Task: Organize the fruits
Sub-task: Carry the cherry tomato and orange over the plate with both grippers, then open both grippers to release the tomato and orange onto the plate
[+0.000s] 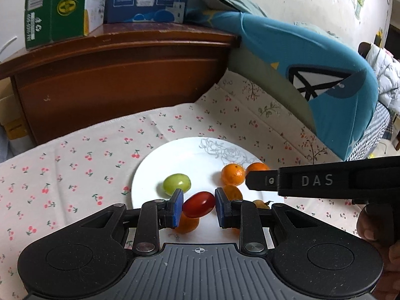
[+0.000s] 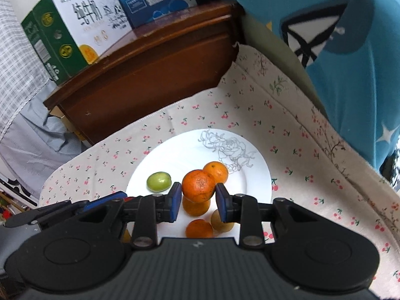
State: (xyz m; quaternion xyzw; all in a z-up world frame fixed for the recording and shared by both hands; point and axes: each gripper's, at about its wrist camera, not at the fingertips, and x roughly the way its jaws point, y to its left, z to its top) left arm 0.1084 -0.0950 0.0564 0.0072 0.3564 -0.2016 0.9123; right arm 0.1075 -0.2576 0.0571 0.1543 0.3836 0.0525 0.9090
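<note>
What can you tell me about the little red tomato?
The red tomato is small, oval and glossy, with a bright highlight on its smooth skin. It sits tilted between the left gripper's blue fingers, which close on both its ends, above the white plate. An orange fruit lies just beneath it; whether they touch is unclear.

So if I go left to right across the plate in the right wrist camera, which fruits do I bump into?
Green grape → the big orange between the right gripper fingers → the smaller orange behind it, all over the white plate.
</note>
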